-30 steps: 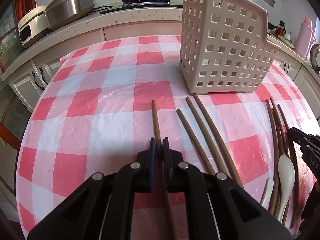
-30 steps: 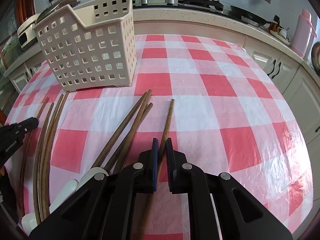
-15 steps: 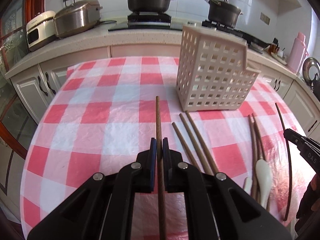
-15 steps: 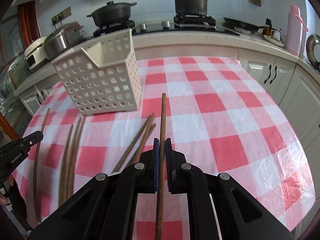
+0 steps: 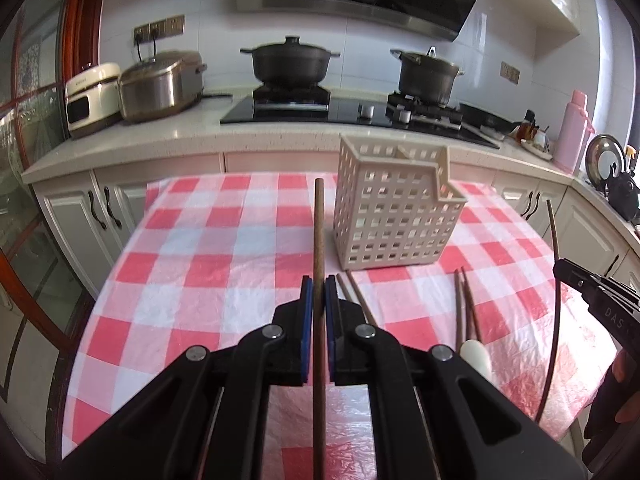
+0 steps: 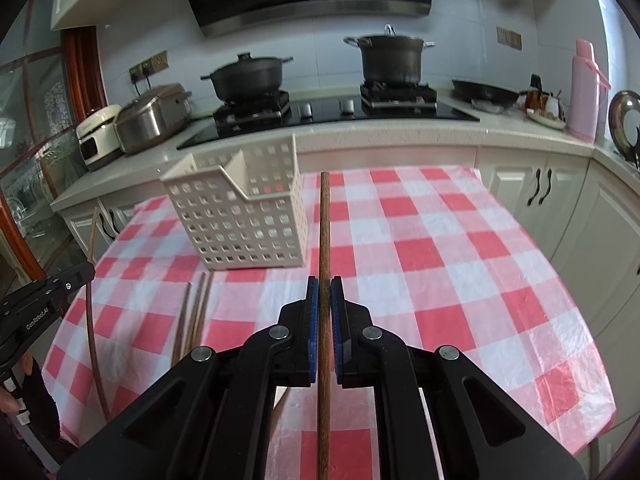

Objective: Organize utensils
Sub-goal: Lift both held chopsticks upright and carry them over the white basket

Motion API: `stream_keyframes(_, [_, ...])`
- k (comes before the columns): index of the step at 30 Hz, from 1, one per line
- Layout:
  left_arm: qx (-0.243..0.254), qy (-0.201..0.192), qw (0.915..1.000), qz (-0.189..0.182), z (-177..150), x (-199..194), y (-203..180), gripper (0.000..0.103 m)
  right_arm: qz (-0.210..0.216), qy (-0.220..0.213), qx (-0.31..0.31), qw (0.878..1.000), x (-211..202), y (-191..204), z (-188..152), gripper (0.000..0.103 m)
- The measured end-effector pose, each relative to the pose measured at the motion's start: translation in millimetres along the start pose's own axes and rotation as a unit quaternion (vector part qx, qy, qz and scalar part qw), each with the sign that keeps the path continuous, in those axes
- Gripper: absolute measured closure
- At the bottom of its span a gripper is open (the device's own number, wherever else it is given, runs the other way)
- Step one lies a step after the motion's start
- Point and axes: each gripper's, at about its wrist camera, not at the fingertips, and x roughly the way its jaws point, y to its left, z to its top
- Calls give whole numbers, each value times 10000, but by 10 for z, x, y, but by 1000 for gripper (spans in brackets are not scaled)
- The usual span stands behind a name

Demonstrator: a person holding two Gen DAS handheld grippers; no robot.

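My left gripper [image 5: 319, 286] is shut on a brown wooden chopstick [image 5: 319, 236] and holds it level above the table, pointing forward. My right gripper [image 6: 324, 286] is shut on a second wooden chopstick [image 6: 324, 232], also held up in the air. A cream perforated utensil basket [image 5: 394, 216] stands on the checked table, right of the left chopstick; it also shows in the right wrist view [image 6: 244, 220], left of the right chopstick. More chopsticks [image 5: 464, 304] and a white spoon [image 5: 476, 358] lie on the cloth.
The table [image 5: 208, 264] has a red and white checked plastic cloth. Behind it runs a kitchen counter with a rice cooker [image 5: 160, 84], two black pots on a stove [image 5: 294, 62] and a pink flask [image 5: 574, 132]. Loose chopsticks [image 6: 194, 316] lie left of the right gripper.
Both grippers have lifted their chopsticks off the cloth and risen well above the table; the chopsticks now point level at the counter. The basket looks farther away.
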Motion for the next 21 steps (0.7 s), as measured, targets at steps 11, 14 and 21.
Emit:
stream_keyframes(11, [92, -325, 9994, 10, 29, -323, -88, 97, 71, -342, -105, 9993, -292, 58, 59, 95])
stream_keyframes(14, [124, -450, 9989, 26, 37, -410, -107, 97, 89, -410, -114, 9991, -357, 70, 58, 95])
stream_keyframes(21, [205, -704, 9973, 53, 57, -586, -156, 97, 125, -607, -195, 9979, -504, 118, 80, 95])
